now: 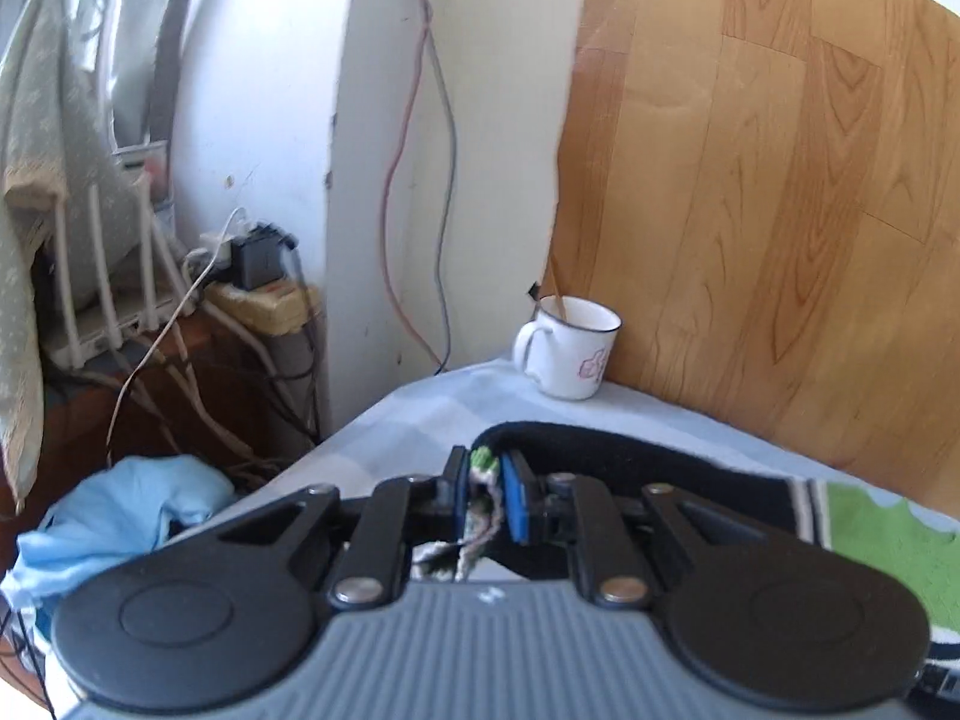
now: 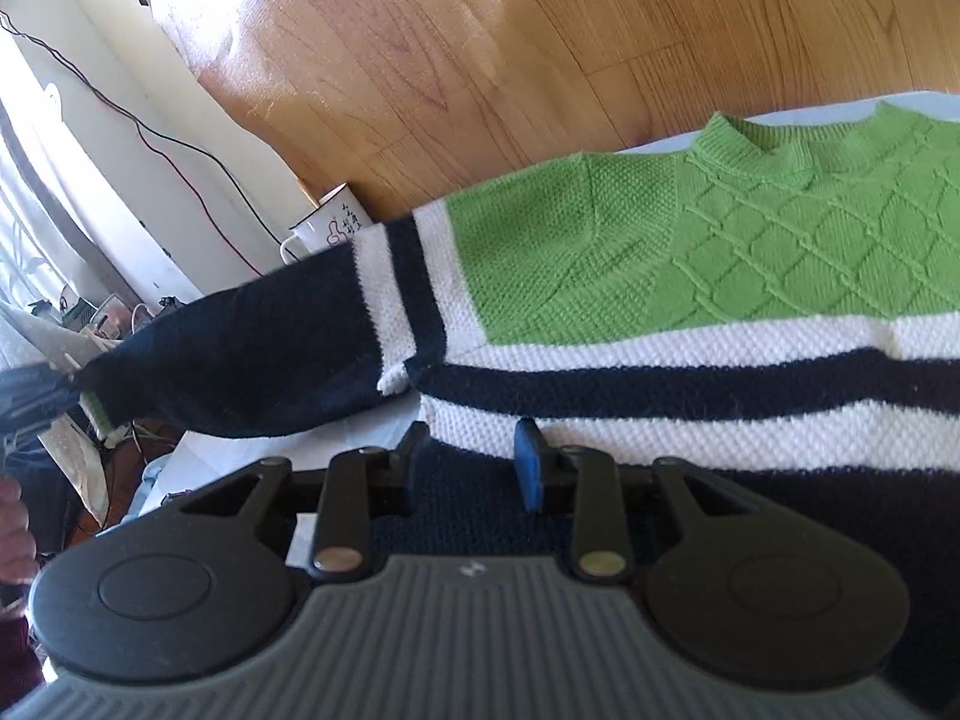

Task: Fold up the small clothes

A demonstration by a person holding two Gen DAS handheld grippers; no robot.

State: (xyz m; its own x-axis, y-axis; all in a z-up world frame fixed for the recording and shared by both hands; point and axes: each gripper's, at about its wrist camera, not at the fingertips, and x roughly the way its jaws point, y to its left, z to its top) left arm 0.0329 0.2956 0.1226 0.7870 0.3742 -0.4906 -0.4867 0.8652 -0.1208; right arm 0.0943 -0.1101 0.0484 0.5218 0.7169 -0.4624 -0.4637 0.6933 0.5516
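Sleeve cuff pinched and lifted, ready for the first fold of the sweater.

The left gripper (image 1: 487, 495) had its fingers clamped tight on the green-edged cuff (image 1: 482, 461) of the sweater's dark sleeve (image 2: 240, 360), which hung stretched away from the sweater's body. The right gripper (image 2: 474, 456) had its fingers part way apart over the dark lower band of the sweater (image 2: 720, 276); whether they pressed the knit could not be told. The sweater lay face up on the pale sheet (image 1: 420, 408), its neck toward the wooden board (image 2: 480, 48), with a white mug (image 1: 570, 354) beyond the sleeve. The step looked like the sleeve fold: next, the cuff would need carrying across onto the sweater's chest while the right gripper kept the body from sliding.
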